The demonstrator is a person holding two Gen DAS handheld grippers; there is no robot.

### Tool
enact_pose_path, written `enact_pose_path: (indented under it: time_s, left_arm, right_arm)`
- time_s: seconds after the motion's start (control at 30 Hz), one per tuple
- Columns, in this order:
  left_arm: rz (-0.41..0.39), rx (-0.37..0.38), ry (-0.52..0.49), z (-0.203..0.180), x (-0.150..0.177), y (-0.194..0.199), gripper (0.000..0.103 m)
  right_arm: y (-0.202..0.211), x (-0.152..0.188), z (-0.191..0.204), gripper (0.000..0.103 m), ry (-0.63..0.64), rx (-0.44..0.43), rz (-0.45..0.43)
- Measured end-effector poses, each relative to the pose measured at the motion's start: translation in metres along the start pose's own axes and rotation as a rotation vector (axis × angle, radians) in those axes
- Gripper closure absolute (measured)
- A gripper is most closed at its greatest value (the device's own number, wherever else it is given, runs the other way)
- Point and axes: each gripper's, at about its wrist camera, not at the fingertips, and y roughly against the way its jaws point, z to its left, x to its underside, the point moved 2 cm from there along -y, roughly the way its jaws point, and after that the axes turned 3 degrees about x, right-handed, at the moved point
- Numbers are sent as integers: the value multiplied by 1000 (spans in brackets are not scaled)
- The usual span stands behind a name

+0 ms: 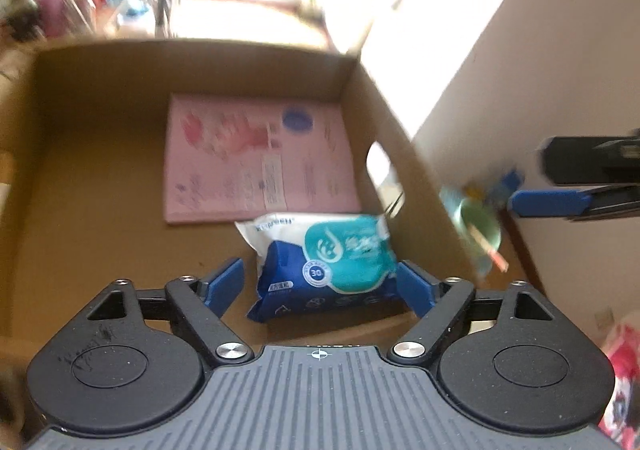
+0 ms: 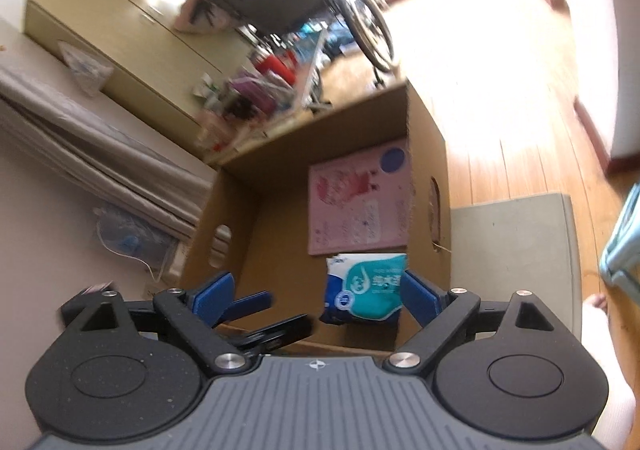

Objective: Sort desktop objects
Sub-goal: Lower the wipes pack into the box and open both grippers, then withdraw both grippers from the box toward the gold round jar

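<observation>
Wooden floor (image 2: 520, 169) carries open brown cardboard box (image 1: 100, 189). Inside: flat pink printed packet (image 1: 256, 157), blue-and-teal wet-wipe pack (image 1: 328, 258) touching its near edge. Left gripper (image 1: 320, 282) and right gripper (image 2: 316, 294): jaws open, empty.

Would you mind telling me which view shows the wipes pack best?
The left wrist view: the wipes pack lies large and whole in the box, between the open fingers of the left gripper. In the right wrist view the pack is smaller and partly hidden by a finger.
</observation>
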Motion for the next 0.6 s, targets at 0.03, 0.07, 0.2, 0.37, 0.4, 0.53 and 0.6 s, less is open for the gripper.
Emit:
enact_pose_path:
  time_s: [0.03,0.07,0.2,0.37,0.4,0.53,0.6]
  left_arm:
    - [-44,-10,-1,-2,7,17,14]
    - [-88,-22,2,-4,15,35,10]
    - [-189,-95,24,-1,51,88,6]
    - [-224,-191,66,13,96,131,5]
    - [-228,-206,77,17,102,137,4]
    - [-247,-269,100,23,128,147,4]
    - [-250,-290,92,23,139,149,4]
  right_arm:
    - [6,3,3,8,13,-2,-15]
    - [10,6,7,8,29,-2,-27]
    - [18,23,29,5,115,10,-46]
    - [7,51,66,0,244,29,-24]
    - [3,57,73,0,262,27,-16]
    - [-15,80,99,0,314,6,24]
    - [-26,90,109,0,329,-12,51]
